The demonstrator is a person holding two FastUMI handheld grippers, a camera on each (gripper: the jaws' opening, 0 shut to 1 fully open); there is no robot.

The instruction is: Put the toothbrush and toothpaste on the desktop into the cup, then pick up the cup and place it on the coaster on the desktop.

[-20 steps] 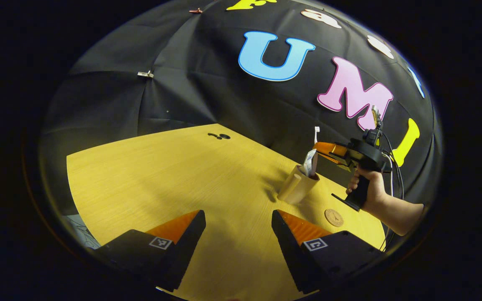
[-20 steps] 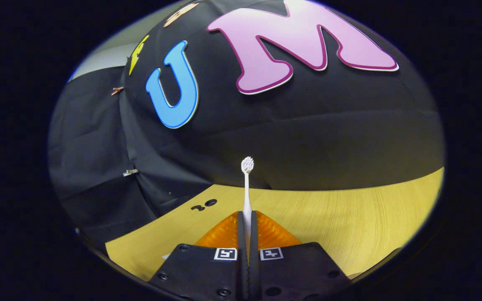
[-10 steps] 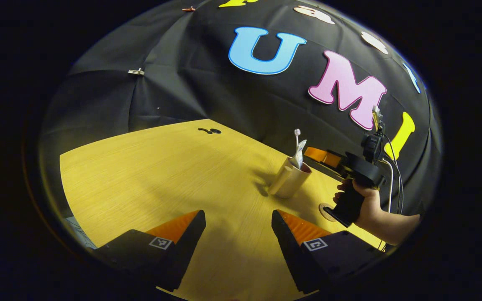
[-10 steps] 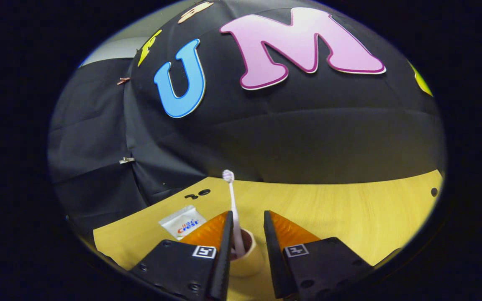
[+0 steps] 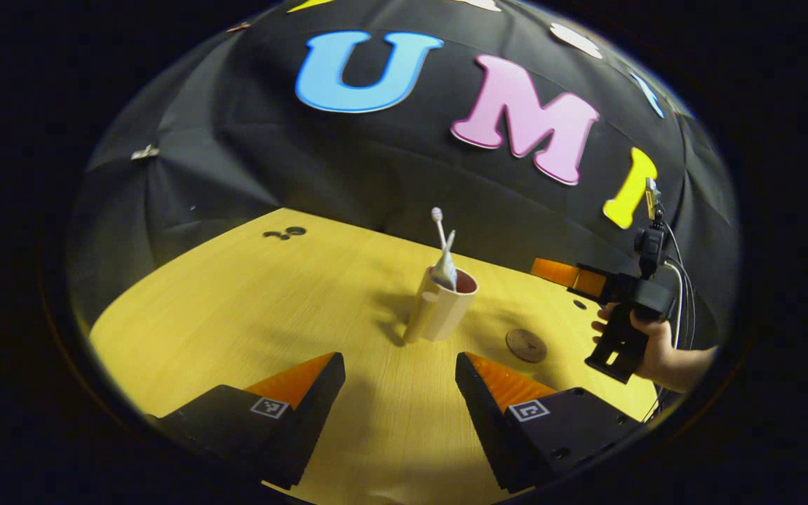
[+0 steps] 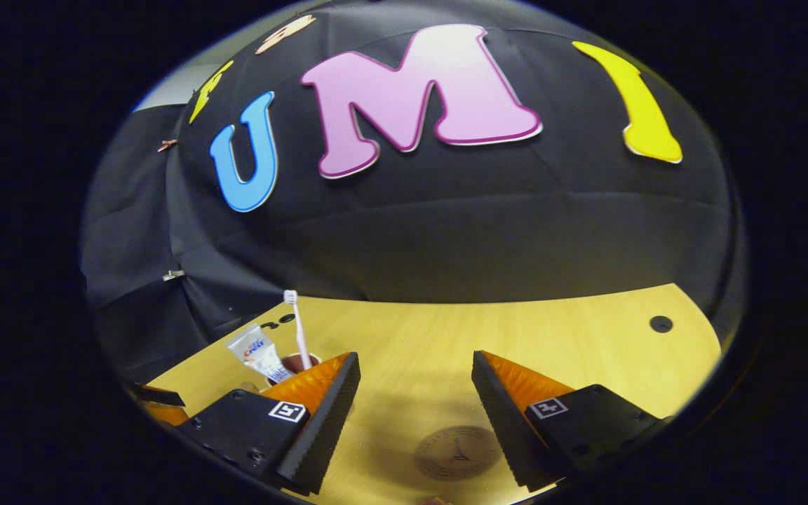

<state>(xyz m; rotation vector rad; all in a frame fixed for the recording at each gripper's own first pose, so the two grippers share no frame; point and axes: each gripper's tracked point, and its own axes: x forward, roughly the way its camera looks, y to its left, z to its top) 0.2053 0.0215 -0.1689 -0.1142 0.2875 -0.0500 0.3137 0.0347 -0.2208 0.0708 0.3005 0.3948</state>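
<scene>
A beige cup [image 5: 442, 313] stands upright mid-table, holding a white toothbrush [image 5: 439, 226] and a toothpaste tube [image 5: 446, 268]. A round brown coaster [image 5: 526, 345] lies on the wood just right of it. My left gripper [image 5: 400, 370] hovers open in front of the cup, nothing between its fingers. In the left gripper view a hand holds the right gripper [image 5: 572, 275] off to the right of the cup. In the right gripper view the right gripper [image 6: 415, 372] is open above the coaster [image 6: 458, 452]; the cup [image 6: 300, 364], toothbrush [image 6: 298, 328] and toothpaste [image 6: 258, 353] sit behind its left finger.
The yellow wooden table [image 5: 250, 308] runs back to the black cloth wall. Small dark holes mark its top at the far left [image 5: 286, 232] and far right [image 6: 660, 323]. A forearm [image 5: 684, 361] comes in from the right edge.
The right gripper let go of the toothbrush, which now stands in the cup. It opened wide and drew back to the right, over the coaster. My left gripper swung to face the cup.
</scene>
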